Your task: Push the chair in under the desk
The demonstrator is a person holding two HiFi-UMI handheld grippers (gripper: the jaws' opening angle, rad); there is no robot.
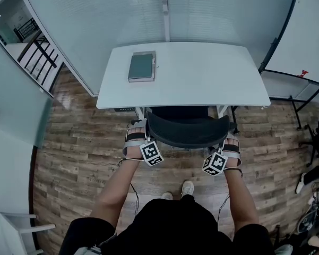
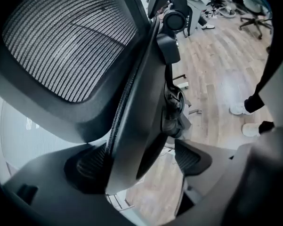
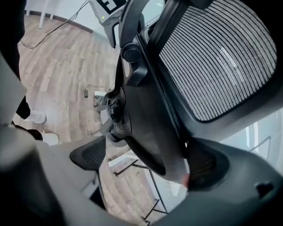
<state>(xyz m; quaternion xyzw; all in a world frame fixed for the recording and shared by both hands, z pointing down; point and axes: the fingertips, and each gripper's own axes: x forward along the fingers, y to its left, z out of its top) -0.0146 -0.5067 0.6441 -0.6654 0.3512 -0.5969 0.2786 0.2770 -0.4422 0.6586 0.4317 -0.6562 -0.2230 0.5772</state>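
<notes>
Mesh chair (image 1: 187,132) looks stiff yet free-rolling; left tool (image 2: 141,160) and right tool (image 3: 146,159), both unclenched, straddle its backrest's edges.

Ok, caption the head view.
Left tool and right tool straddle the backrest edges of the black chair, seat partly under the white desk.

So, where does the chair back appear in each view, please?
Head view: chair back at the centre, just below the desk's near edge.
Left gripper view: chair back fills the upper left, mesh showing.
Right gripper view: chair back fills the upper right, mesh showing.
Shared landmark: the wooden floor, seen in all three.
</notes>
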